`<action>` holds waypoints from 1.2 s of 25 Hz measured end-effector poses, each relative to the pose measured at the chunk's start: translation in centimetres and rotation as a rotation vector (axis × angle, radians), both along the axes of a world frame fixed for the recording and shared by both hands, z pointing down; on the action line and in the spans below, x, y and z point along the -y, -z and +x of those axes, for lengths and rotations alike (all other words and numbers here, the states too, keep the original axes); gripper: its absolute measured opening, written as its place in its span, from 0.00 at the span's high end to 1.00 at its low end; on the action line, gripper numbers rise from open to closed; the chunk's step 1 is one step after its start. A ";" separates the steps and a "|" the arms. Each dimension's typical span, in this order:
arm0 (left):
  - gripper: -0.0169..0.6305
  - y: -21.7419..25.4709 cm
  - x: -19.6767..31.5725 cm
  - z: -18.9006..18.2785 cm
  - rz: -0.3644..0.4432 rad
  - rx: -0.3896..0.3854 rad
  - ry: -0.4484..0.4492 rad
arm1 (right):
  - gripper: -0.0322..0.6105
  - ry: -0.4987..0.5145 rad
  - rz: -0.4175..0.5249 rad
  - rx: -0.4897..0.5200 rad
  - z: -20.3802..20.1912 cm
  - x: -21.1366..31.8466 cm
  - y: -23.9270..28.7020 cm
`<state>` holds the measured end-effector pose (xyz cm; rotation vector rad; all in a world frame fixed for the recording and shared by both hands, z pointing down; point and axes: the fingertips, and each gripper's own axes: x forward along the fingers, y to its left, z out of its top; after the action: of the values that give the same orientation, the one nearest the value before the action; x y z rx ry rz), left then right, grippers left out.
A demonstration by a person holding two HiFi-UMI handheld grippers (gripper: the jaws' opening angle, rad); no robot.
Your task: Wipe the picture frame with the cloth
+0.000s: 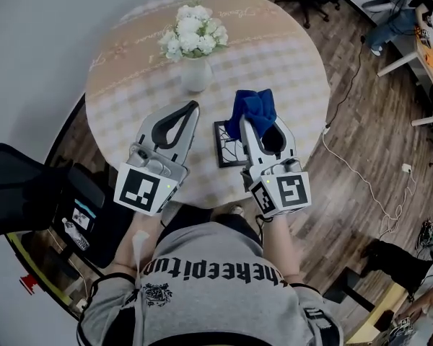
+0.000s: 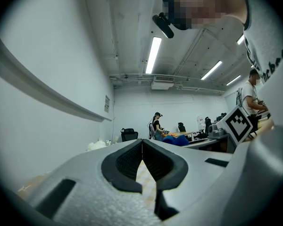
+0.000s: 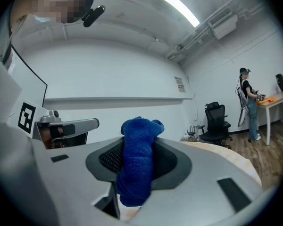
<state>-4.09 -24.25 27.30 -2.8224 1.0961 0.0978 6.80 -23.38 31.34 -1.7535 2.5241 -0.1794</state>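
A small dark picture frame (image 1: 227, 147) lies flat on the round table (image 1: 130, 85), near its front edge. My right gripper (image 1: 263, 124) is shut on a bunched blue cloth (image 1: 254, 107), and the two cover the frame's right part. In the right gripper view the cloth (image 3: 138, 159) stands up between the pads and hides the right gripper's (image 3: 137, 150) tips. My left gripper (image 1: 195, 107) hovers to the left of the frame, shut with nothing in it. Its tips meet in the left gripper view (image 2: 142, 147).
A white vase of white flowers (image 1: 193, 46) stands behind both grippers at mid-table. A black office chair (image 1: 22, 186) sits left of the table. Cables (image 1: 361, 171) trail over the wood floor on the right. A person stands at a far desk (image 3: 247, 107).
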 end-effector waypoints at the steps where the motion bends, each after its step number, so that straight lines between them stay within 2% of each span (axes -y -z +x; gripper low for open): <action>1: 0.95 -0.4 0.4 -0.1 -0.022 0.000 -0.005 | 0.72 -0.005 -0.009 -0.002 -0.1 0.4 -0.4; 4: 0.95 -1.7 1.5 -0.3 -0.082 -0.004 -0.023 | 0.72 -0.018 -0.038 -0.008 -0.6 1.6 -1.5; 18: 0.95 -7.2 4.3 -1.4 -0.202 0.012 -0.058 | 0.72 -0.049 -0.230 -0.024 -1.9 3.8 -9.7; 30: 0.95 -10.0 5.1 -1.9 -0.261 0.007 -0.058 | 0.72 -0.043 -0.429 -0.067 -2.4 3.2 -17.5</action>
<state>-5.97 -29.31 37.27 -3.0812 1.0985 -0.0543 4.36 -26.58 48.86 -1.9768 2.6385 -0.7190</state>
